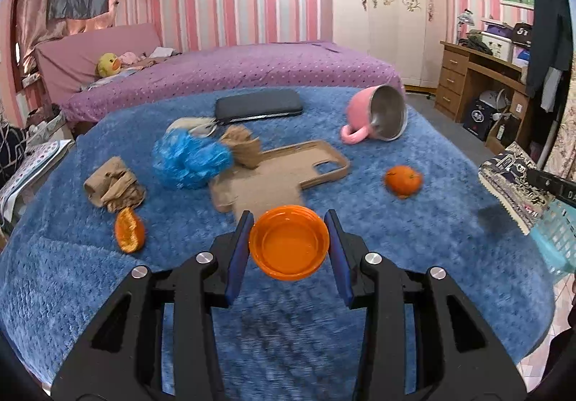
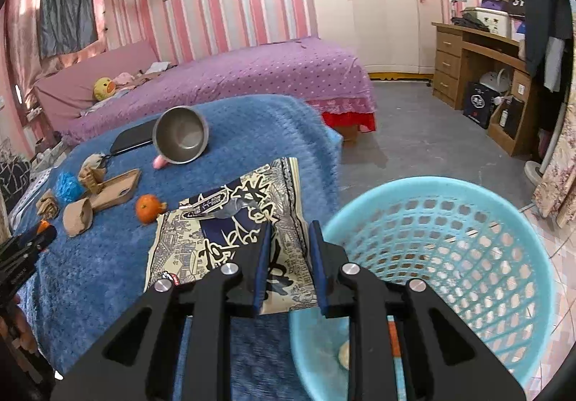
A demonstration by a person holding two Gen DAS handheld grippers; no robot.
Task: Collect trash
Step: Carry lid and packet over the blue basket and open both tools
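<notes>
Between right gripper (image 2: 289, 257) fingers, flat patterned snack bag (image 2: 230, 221), navy-and-cream print

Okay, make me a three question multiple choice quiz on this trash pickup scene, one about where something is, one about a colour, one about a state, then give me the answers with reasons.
1. Where is the whole orange relative to the tan phone case, seen from the left wrist?
A. To its right
B. On top of it
C. Inside the basket

2. What colour is the lid between the left tongs?
A. Green
B. Orange
C. White

3. How is the pink mug sitting on the blue blanket?
A. Upright
B. Upside down
C. Tipped on its side

Answers:
1. A, the orange lies on the blanket right of the case, apart from it.
2. B, the shallow round lid is bright orange.
3. C, its steel-lined mouth faces sideways towards the camera and its handle rests on the blanket.
</notes>
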